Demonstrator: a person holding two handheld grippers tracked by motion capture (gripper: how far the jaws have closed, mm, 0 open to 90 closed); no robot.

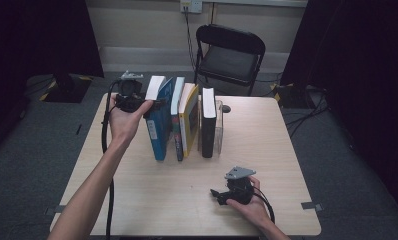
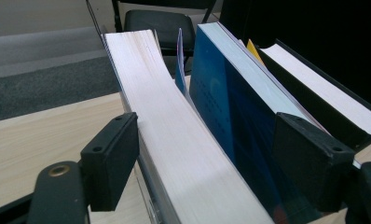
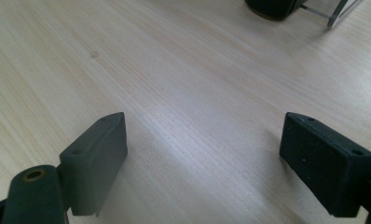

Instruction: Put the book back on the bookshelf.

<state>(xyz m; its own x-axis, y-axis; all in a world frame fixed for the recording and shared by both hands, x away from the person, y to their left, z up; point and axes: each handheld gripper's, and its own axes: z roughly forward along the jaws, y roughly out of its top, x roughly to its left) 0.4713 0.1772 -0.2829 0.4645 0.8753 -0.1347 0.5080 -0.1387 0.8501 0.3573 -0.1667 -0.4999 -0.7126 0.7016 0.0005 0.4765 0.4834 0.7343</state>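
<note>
Clearly the left gripper point(image 1: 146, 106) is nearer: its open fingers point(image 2: 110, 165) straddle the blue book point(image 2: 230, 116) at the row's left end, its length running away from them. The right gripper point(image 1: 222, 196) rests open on the worktop point(image 1: 267, 150).

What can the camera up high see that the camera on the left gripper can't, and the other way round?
From up high: the whole row of books, the right gripper low over the table's near side, and the person's forearms. From the left gripper: a close look at the leftmost book between its own black jaws, its white pages bowed. Both: the books, the wooden table and the black chair.
</note>
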